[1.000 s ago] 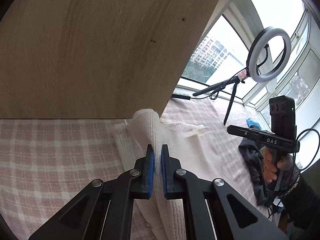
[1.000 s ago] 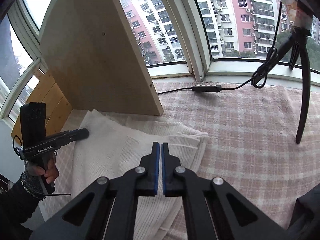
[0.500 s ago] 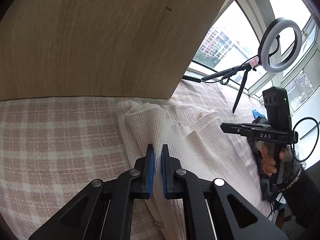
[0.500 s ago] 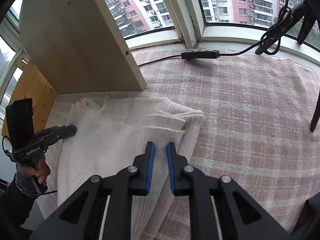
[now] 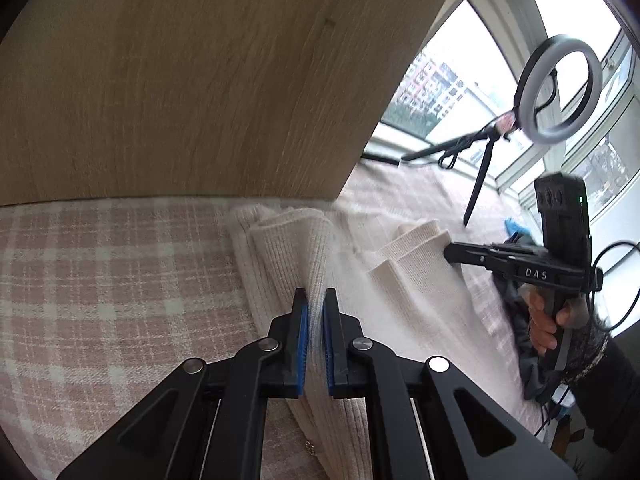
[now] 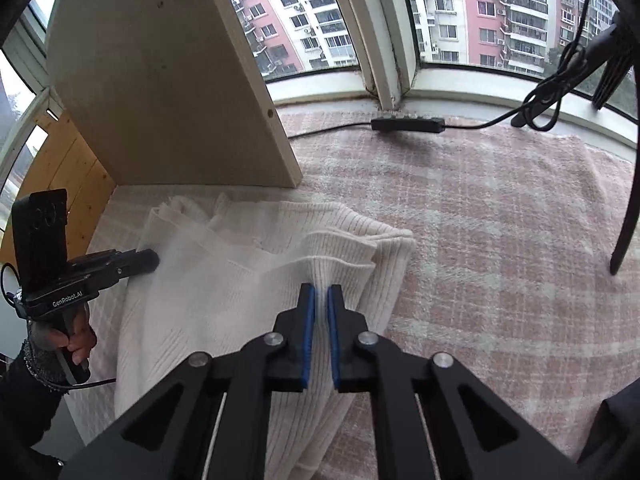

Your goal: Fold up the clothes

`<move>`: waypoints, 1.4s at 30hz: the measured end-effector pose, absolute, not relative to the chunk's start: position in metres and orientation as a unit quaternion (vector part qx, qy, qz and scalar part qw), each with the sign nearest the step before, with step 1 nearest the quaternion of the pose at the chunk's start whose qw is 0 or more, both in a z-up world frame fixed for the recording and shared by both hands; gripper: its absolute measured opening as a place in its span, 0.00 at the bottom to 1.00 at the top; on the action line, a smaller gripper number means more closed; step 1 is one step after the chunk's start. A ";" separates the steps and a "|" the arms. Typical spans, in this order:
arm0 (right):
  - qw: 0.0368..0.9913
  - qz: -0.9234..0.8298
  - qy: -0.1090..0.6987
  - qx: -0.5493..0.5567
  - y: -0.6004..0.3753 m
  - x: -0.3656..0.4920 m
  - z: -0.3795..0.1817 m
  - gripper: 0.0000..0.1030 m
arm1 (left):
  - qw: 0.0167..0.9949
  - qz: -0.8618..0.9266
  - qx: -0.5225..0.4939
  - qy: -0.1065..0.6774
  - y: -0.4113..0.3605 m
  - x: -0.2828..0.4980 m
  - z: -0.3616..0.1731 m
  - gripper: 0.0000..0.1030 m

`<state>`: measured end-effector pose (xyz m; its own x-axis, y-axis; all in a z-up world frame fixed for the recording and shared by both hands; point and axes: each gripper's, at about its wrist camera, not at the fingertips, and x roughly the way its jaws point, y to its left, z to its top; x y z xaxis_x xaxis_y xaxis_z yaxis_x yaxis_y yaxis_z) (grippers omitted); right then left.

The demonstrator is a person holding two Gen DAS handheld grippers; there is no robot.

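Note:
A cream ribbed knit garment (image 5: pixel 400 300) lies on a pink plaid cloth (image 5: pixel 100 280), also in the right wrist view (image 6: pixel 224 288). My left gripper (image 5: pixel 315 304) is shut on a raised fold of the garment at its left edge. My right gripper (image 6: pixel 321 300) is shut on a fold near the garment's right edge. Each gripper shows in the other's view: the right one (image 5: pixel 452 250) at the garment's far side, the left one (image 6: pixel 152 260) at its left side.
A tall wooden board (image 6: pixel 160 80) stands just behind the garment. A ring light on a tripod (image 5: pixel 560 88) and its cable box (image 6: pixel 408 124) stand by the window. A dark garment (image 5: pixel 516 320) lies at the right.
Both grippers have closed on folds of the garment and lifted them a little. The right jaws, open half a second ago, now pinch the knit.

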<state>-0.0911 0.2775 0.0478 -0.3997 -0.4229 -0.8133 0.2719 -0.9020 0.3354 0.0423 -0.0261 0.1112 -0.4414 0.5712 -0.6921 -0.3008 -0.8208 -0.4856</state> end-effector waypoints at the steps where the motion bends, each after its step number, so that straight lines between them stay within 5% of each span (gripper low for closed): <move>1: 0.212 -0.841 -0.080 0.491 0.282 -0.087 0.056 0.06 | 0.258 0.841 -0.450 -0.153 -0.030 0.044 0.116 0.06; 5: 0.197 -0.864 -0.078 0.457 0.292 -0.086 0.068 0.06 | 0.241 0.829 -0.479 -0.160 -0.032 0.030 0.094 0.07; 9: 0.186 -0.833 -0.048 0.519 0.279 -0.103 0.031 0.07 | 0.206 0.816 -0.515 -0.162 -0.032 0.022 0.071 0.32; 11: 0.183 -0.838 -0.044 0.513 0.280 -0.100 0.033 0.11 | 0.182 0.831 -0.502 -0.154 -0.038 0.026 0.085 0.35; 13: 0.171 -0.842 -0.052 0.509 0.287 -0.097 0.040 0.41 | 0.169 0.846 -0.482 -0.150 -0.044 0.029 0.098 0.40; 16: 0.159 -0.852 -0.077 0.493 0.303 -0.097 0.045 0.66 | 0.174 0.849 -0.478 -0.141 -0.042 0.017 0.100 0.60; 23: 0.209 -0.811 -0.149 0.526 0.308 -0.125 0.006 0.66 | 0.208 0.813 -0.521 -0.159 -0.020 -0.019 0.065 0.55; 25: 0.228 -0.805 -0.155 0.525 0.304 -0.126 0.003 0.42 | 0.229 0.800 -0.524 -0.180 -0.017 -0.022 0.059 0.24; 27: 0.247 -0.798 -0.179 0.521 0.302 -0.124 0.002 0.28 | 0.237 0.805 -0.514 -0.181 -0.014 -0.017 0.060 0.17; 42: 0.272 -0.878 -0.126 0.374 0.305 -0.021 0.163 0.21 | 0.319 0.841 -0.382 -0.213 -0.050 0.078 0.203 0.14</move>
